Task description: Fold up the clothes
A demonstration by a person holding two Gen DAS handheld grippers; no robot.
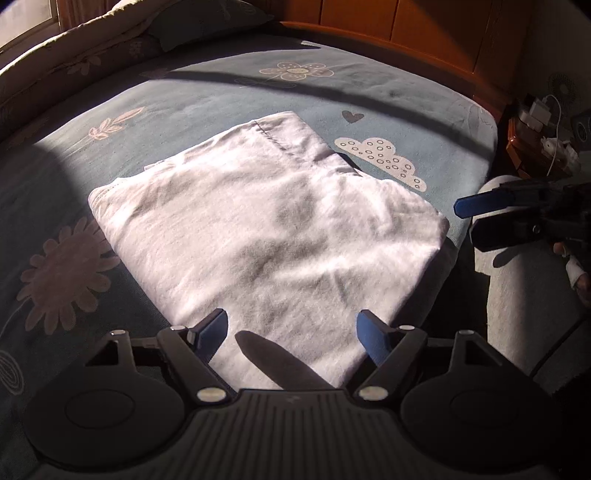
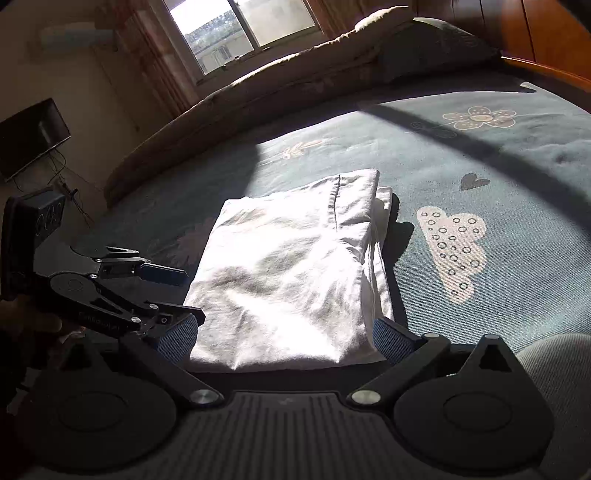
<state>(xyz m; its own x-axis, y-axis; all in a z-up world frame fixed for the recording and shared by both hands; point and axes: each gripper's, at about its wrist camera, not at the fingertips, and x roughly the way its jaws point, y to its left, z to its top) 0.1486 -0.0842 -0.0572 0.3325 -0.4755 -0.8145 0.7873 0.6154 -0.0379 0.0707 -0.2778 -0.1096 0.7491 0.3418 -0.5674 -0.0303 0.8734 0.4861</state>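
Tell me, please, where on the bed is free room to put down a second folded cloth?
Bare bedsheet lies between the folded white garment and the rumpled duvet by the window, and also beyond the cloud print toward the wooden headboard. The near edge is crowded: both grippers and the garment.

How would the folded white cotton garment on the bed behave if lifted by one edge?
The folded white cotton garment looks soft and wrinkled, so it would probably droop. Its stacked layers show at one side, so they would likely slide apart.

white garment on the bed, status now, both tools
Left tool open, empty. Right tool open, empty. White garment folded flat on bedsheet. Nothing in the way.
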